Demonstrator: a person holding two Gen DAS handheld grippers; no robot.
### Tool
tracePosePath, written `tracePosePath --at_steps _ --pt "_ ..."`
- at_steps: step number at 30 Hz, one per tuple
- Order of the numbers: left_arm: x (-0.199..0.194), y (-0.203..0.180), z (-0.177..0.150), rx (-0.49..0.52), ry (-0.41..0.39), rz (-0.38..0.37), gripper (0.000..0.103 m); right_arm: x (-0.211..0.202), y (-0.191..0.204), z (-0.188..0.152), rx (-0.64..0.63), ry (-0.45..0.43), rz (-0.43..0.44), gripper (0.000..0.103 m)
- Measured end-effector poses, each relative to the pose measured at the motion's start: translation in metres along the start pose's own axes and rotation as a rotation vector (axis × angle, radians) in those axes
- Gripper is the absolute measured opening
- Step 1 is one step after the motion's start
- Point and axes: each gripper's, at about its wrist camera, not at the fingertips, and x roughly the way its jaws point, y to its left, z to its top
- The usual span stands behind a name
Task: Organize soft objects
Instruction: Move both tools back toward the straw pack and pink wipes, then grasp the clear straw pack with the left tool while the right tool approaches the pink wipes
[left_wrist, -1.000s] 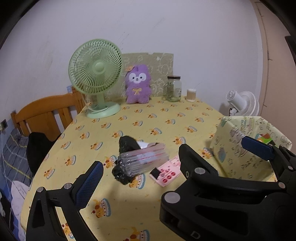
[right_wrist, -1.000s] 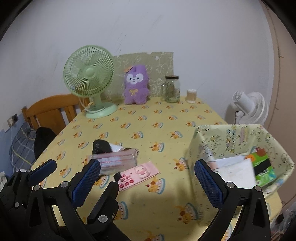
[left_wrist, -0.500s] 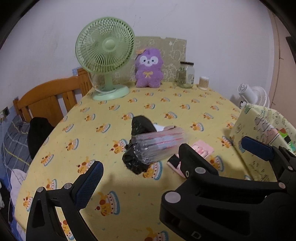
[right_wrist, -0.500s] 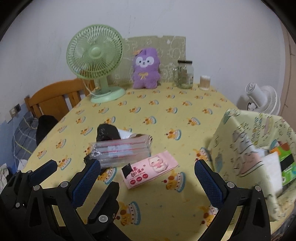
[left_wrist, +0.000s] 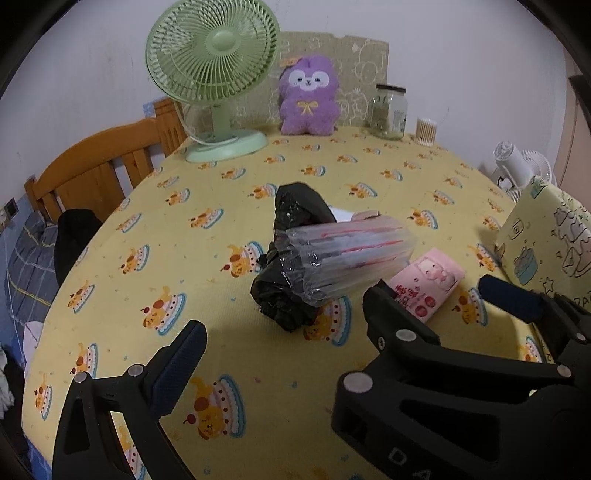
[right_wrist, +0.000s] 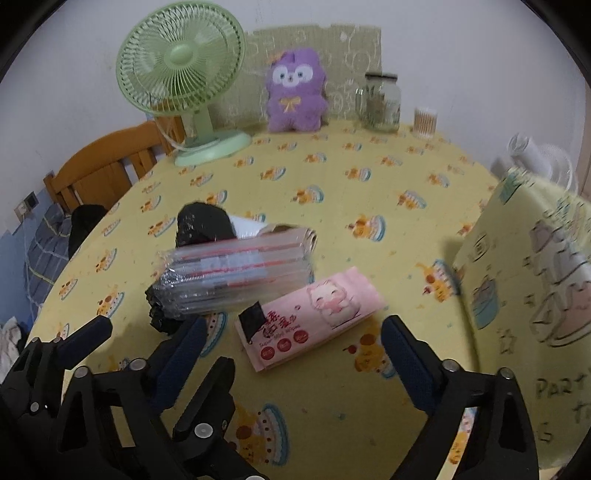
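- Pink tissue pack (right_wrist: 309, 316) now sits closer, framed by the right gripper (right_wrist: 291, 350), jaws apart and empty.
- Left gripper (left_wrist: 340, 321), likewise apart, has neared the clear sleeve (left_wrist: 347, 254) at 12 o'clock; pickup looks imminent.

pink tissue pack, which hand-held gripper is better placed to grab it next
Right, probably. The right hand-held gripper is open with the pink pack lying between its fingers. The left hand-held gripper, also open, faces the clear pack and black bag instead.
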Motion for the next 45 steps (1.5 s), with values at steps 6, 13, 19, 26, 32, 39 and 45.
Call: tracePosePath --at_steps 6,13,19,26,32,39,45 --pt "0.008 0.0 0.005 0.036 0.018 0.031 0.101 0.015 -0.001 0.004 0.022 0.041 0.015 0.09" --pt "0.016 0.004 0.011 0.035 0.039 0.028 0.1 0.024 0.002 0.011 0.012 0.056 0.013 0.081" --pt "0.019 0.001 0.011 0.048 0.053 0.019 0.099 0.025 0.003 0.012 -0.02 0.063 -0.015 0.063" --pt "0.013 -0.007 0.008 0.078 0.039 0.044 0.1 0.02 -0.002 0.009 -0.036 0.053 -0.01 0.048" --pt "0.004 -0.017 0.007 0.103 0.001 0.073 0.1 0.011 -0.011 0.007 -0.025 0.037 -0.011 0.044" --pt "-0.004 -0.027 0.015 0.119 -0.051 0.078 0.093 -0.001 -0.021 0.014 -0.011 0.0 -0.014 0.035" --pt "0.008 -0.031 0.023 0.144 -0.032 0.065 0.08 0.007 -0.029 0.021 -0.007 0.02 -0.027 0.016"
